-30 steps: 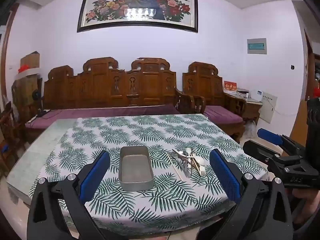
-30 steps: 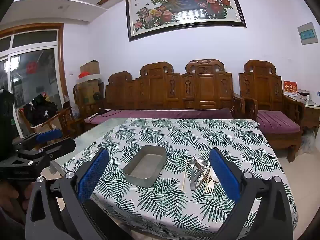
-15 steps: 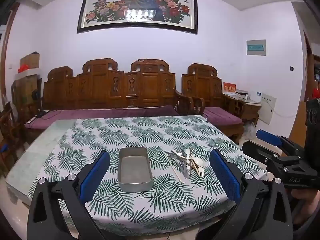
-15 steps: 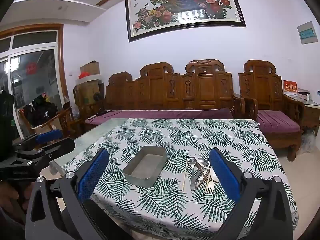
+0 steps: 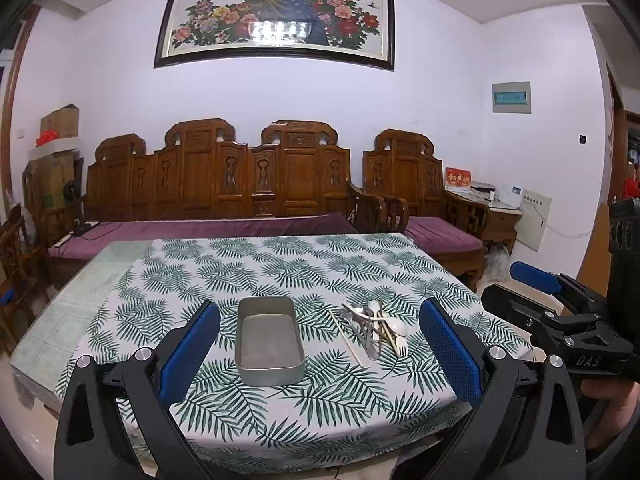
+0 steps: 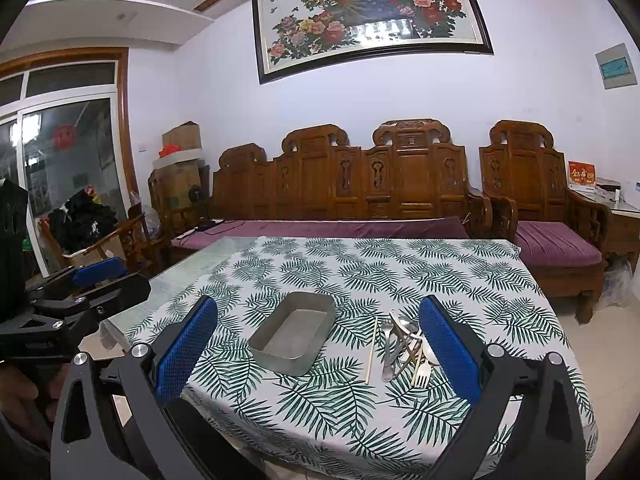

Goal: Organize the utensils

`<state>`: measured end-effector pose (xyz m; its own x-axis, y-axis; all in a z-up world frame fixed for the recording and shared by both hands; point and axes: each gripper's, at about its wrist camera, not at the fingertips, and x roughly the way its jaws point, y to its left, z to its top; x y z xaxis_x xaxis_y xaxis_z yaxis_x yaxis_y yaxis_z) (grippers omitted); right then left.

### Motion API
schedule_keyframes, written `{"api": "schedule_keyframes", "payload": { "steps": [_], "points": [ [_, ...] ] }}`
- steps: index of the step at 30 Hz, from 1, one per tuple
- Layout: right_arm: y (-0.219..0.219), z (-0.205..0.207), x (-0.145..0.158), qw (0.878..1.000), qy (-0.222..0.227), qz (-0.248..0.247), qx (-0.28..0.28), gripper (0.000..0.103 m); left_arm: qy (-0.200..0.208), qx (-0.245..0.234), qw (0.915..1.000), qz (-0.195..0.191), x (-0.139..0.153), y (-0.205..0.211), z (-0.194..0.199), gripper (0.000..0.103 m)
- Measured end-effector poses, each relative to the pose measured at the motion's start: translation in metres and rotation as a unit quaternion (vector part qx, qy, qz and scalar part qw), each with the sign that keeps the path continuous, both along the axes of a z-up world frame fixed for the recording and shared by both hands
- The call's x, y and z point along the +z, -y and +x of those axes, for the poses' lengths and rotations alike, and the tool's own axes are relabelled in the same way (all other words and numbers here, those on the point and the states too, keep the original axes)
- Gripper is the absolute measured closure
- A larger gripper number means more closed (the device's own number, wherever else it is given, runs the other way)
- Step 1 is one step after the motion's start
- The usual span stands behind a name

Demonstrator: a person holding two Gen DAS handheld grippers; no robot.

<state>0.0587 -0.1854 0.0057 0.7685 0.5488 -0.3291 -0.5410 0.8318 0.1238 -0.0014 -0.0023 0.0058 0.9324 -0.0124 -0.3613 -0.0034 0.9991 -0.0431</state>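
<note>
An empty grey metal tray (image 5: 268,340) (image 6: 294,332) sits on the leaf-print tablecloth (image 5: 280,268). To its right lies a pile of utensils (image 5: 374,326) (image 6: 404,346): metal spoons, a white plastic spoon, a small fork and a pale chopstick (image 5: 346,338). My left gripper (image 5: 320,354) is open and empty, held back above the table's near edge. My right gripper (image 6: 318,354) is open and empty too, also short of the table. Each gripper shows at the edge of the other's view, the right one (image 5: 556,304) and the left one (image 6: 80,292).
A carved wooden sofa with purple cushions (image 5: 248,184) stands behind the table, an armchair (image 5: 424,200) to its right. The table's bare left strip (image 5: 68,300) is not covered by cloth. A glass door (image 6: 60,168) is at far left.
The left wrist view has drifted slightly, so the tray and utensils sit a little higher in frame. The right gripper has barely moved. Nothing was touched.
</note>
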Motion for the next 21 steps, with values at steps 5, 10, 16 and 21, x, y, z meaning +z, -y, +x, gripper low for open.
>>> {"api": "schedule_keyframes", "payload": {
  "steps": [5,10,16,21],
  "points": [
    [0.001,-0.003,0.007,1.0,0.001,0.0,0.0,0.002,0.002,-0.001,1.0,0.001,0.002,0.001,-0.001,0.007],
    [0.001,-0.003,0.007,1.0,0.001,0.001,0.0,0.002,0.002,-0.001,1.0,0.001,0.003,0.001,-0.002,0.007],
    [0.0,-0.004,0.01,1.0,0.001,0.001,0.001,0.002,0.005,-0.002,1.0,0.0,0.005,0.002,-0.003,0.007],
    [-0.001,-0.006,0.011,1.0,0.001,0.001,0.0,0.002,0.007,-0.003,1.0,0.001,0.007,0.003,-0.004,0.007]
  ]
}}
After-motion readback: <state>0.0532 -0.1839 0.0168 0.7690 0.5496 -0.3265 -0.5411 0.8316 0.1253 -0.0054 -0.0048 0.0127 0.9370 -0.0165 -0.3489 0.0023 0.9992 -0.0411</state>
